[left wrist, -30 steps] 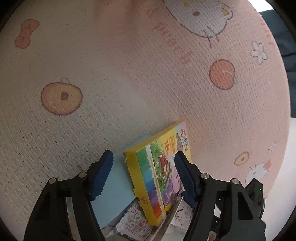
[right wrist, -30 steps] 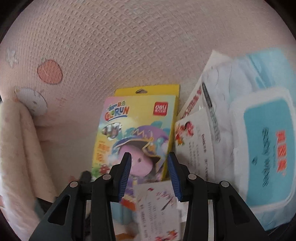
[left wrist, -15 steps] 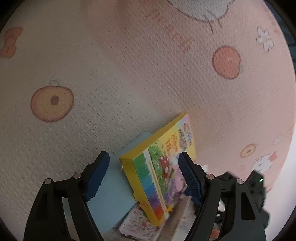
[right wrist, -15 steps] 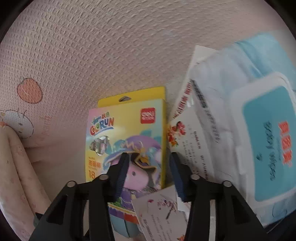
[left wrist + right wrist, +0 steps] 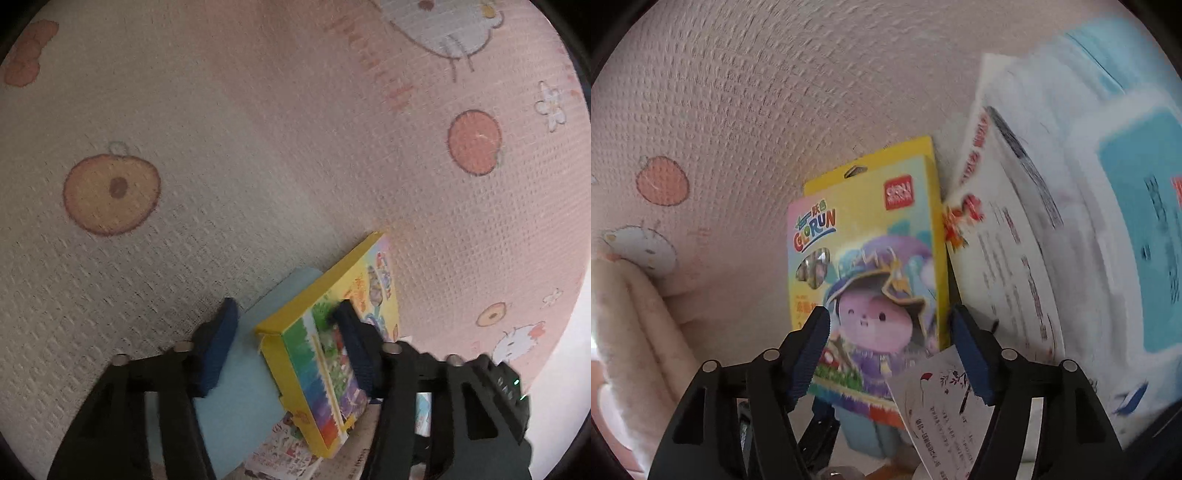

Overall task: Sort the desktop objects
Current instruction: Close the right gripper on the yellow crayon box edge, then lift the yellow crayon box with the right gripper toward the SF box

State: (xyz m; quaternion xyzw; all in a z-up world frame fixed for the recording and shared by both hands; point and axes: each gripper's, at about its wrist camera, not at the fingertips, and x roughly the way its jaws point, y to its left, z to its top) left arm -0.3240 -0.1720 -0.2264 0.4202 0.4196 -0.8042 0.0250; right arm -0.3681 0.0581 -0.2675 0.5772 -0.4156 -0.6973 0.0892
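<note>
A yellow crayon box (image 5: 325,354) with a cartoon wizard on its front (image 5: 871,273) stands on edge against the pink patterned cloth. A light blue pad (image 5: 240,391) leans behind it. My left gripper (image 5: 284,332) is open, its jaws on either side of the box and the blue pad. My right gripper (image 5: 890,332) is open, low in front of the box face. Printed paper leaflets (image 5: 1001,258) and a small card (image 5: 942,406) lie beside the box.
A pack of wet wipes (image 5: 1126,240) with a teal lid lies at the right. The pink cartoon-print cloth (image 5: 258,129) fills the background, with a folded roll (image 5: 639,332) of it at the left. More leaflets (image 5: 280,454) lie under the box.
My left gripper has moved in around the box and its jaws have narrowed. My right gripper's jaws have opened wider. The box has shifted little.
</note>
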